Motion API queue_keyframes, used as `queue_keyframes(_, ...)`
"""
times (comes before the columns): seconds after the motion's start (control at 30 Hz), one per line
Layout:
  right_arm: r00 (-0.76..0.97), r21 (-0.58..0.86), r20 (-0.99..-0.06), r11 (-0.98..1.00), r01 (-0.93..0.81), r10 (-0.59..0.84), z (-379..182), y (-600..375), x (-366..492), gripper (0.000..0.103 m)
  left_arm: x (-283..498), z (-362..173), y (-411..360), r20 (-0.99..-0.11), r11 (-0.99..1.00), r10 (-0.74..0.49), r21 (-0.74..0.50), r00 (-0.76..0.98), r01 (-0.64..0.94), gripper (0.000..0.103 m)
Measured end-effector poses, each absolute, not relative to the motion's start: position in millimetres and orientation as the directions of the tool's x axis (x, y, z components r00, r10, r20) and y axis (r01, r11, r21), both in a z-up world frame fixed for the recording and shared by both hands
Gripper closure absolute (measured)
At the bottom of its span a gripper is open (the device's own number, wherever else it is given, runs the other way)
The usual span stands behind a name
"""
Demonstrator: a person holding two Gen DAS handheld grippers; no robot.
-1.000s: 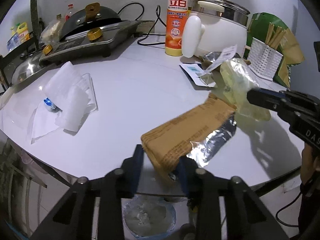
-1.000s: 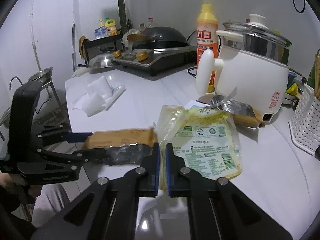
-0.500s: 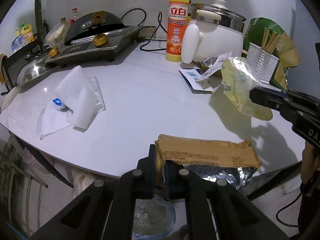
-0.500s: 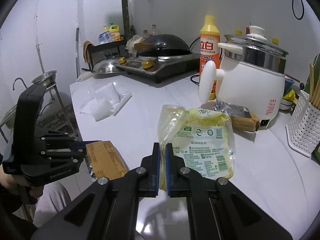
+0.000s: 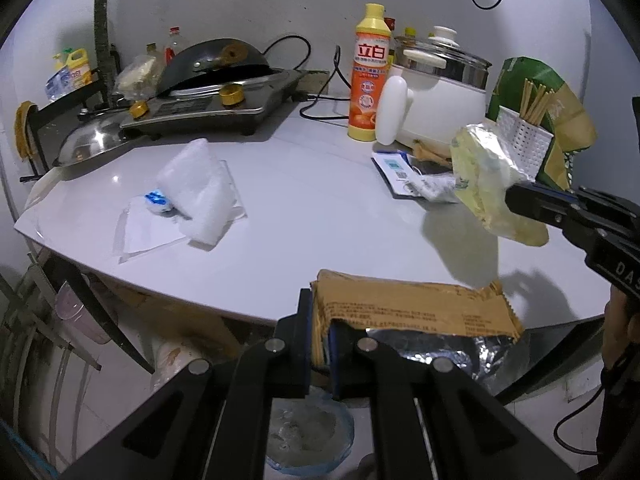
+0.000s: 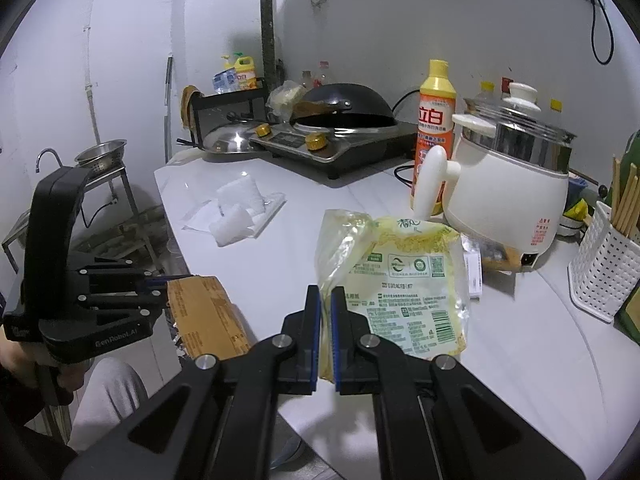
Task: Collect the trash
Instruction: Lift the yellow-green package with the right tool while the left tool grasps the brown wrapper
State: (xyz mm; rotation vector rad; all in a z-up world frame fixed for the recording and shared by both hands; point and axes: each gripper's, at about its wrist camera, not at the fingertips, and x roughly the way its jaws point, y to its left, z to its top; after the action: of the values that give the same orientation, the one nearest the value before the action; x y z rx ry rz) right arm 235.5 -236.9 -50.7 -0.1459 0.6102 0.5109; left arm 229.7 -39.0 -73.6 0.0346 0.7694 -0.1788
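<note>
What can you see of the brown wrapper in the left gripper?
The brown wrapper is a flattened kraft-paper-looking packet with small dark print and a silver foil lining showing at its torn open end. The left gripper has its jaws shut on one short end. It sticks out roughly level, off the white table near its front edge, touching nothing else.

A yellow-capped orange dish soap bottle (image 5: 369, 74) stood touching the white electric cooking pot (image 5: 438, 94), whose glass lid (image 6: 520, 122) was on. Behind them to the left, a black wok (image 6: 344, 106) sat on a grey stove (image 5: 208, 106) with yellow knobs. A white perforated holder (image 6: 606, 266) held chopsticks (image 6: 626, 198) at the white table's (image 5: 304, 208) far right.
</note>
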Motion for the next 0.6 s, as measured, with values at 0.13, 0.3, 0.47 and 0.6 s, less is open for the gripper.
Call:
queue_keyframes(0.13, 0.699, 0.008, -0.578, 0.859, -0.511, 0.421, -47, -232, 228, 0.099, 219, -72, -30, -0.688, 0.988, -0.135, -0.036, 0.713, 0.153, 0.097)
queue_keyframes(0.3, 0.695, -0.003, -0.577, 0.85, -0.527, 0.429, -44, -223, 217, 0.099, 205, -71, -18, -0.682, 0.991, -0.119, -0.042, 0.721, 0.124, 0.097)
queue_keyframes(0.47, 0.69, -0.013, -0.578, 0.84, -0.543, 0.437, -42, -213, 208, 0.099, 190, -72, -3, -0.678, 0.994, -0.104, -0.048, 0.728, 0.096, 0.097)
queue_keyframes(0.6, 0.681, -0.021, -0.581, 0.829, -0.559, 0.445, -42, -204, 201, 0.099, 179, -73, 7, -0.674, 0.995, -0.095, -0.055, 0.733, 0.078, 0.097)
